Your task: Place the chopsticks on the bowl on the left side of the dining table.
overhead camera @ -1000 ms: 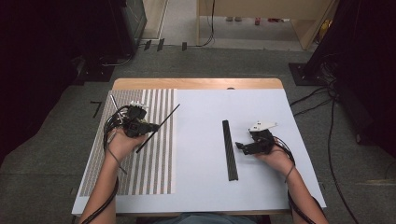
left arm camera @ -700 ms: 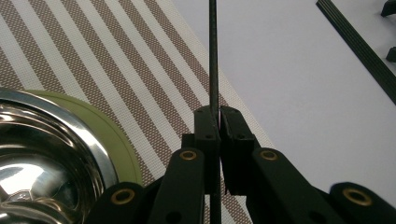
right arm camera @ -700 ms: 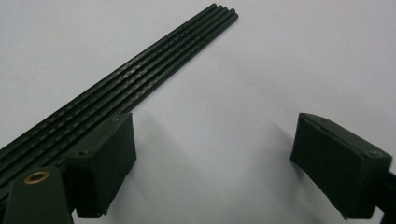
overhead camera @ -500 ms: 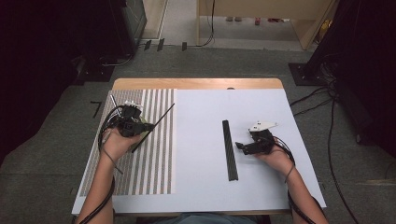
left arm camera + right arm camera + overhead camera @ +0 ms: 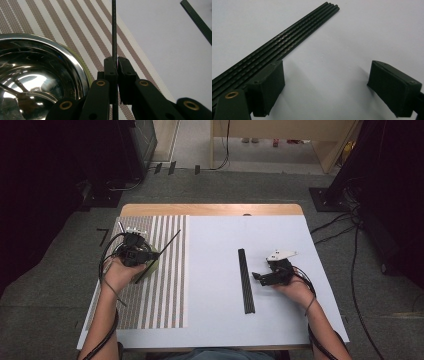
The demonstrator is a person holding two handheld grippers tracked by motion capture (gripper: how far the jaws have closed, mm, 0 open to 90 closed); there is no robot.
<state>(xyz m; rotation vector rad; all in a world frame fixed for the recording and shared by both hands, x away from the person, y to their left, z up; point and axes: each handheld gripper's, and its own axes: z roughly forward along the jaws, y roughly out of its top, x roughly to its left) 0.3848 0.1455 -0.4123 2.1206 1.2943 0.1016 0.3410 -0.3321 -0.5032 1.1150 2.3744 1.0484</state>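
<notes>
My left gripper hovers over the striped placemat at the table's left, shut on a single thin black rod that slants from near left to far right. In the left gripper view the rod runs straight up from between the closed jaws. A polished steel bowl sits just left of those jaws, on the placemat. My right gripper rests open on the white sheet beside a flat bundle of black rods. In the right gripper view the bundle passes behind the left jaw, and the gap holds nothing.
The white sheet covers most of the wooden table, whose far edge shows bare. Cables lie on the grey floor to the right. The rod bundle shows far off in the left gripper view.
My left gripper has shifted a little to the left with the thin rod in it. The right gripper and the bundle have not moved.
</notes>
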